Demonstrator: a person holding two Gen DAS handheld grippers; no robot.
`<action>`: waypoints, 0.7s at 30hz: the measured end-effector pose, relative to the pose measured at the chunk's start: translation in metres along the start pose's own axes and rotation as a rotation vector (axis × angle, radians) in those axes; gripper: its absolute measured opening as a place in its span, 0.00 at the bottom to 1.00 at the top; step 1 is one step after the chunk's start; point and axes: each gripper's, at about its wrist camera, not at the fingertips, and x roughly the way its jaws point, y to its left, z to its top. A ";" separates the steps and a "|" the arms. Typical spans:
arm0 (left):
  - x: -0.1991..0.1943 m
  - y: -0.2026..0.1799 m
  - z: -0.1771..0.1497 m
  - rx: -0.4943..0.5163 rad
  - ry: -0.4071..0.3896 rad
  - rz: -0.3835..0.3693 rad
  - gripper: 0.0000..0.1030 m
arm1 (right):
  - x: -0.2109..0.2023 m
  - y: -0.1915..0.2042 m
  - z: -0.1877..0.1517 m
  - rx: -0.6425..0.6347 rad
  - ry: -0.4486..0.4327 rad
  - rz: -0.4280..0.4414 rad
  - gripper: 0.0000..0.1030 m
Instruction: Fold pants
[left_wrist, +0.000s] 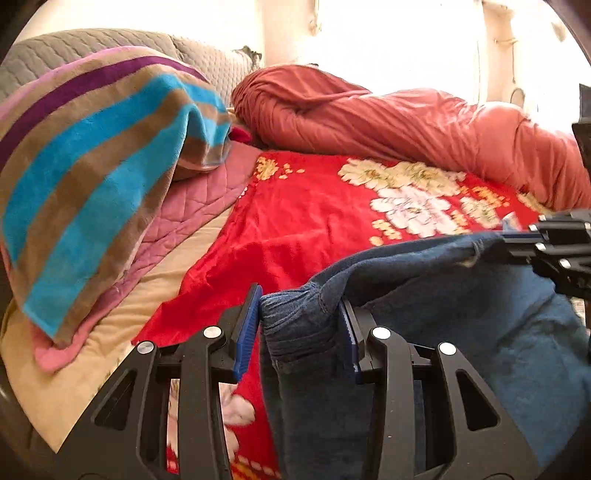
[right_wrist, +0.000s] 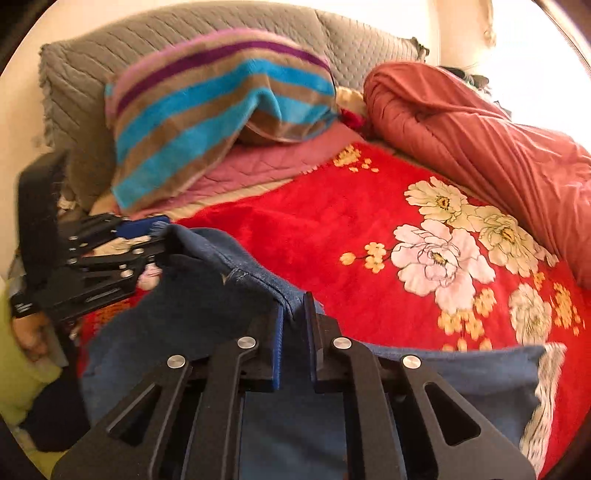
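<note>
Both grippers pinch the denim pants above the red floral blanket: left gripper jaws clamp bunched waistband, right gripper jaws nearly closed on the edge, at six o'clock.

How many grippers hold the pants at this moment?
2. The left gripper is shut on the bunched waistband of the pants. The right gripper is shut on the same top edge, further along it, above the red flowered blanket.
</note>
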 end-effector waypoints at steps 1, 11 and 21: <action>-0.008 -0.001 -0.003 -0.005 -0.006 -0.007 0.29 | -0.010 0.007 -0.007 0.006 -0.007 0.017 0.09; -0.063 -0.008 -0.036 0.037 0.053 -0.073 0.29 | -0.059 0.070 -0.069 -0.003 0.011 0.125 0.09; -0.080 -0.004 -0.075 0.043 0.176 -0.079 0.31 | -0.044 0.108 -0.113 -0.008 0.123 0.190 0.09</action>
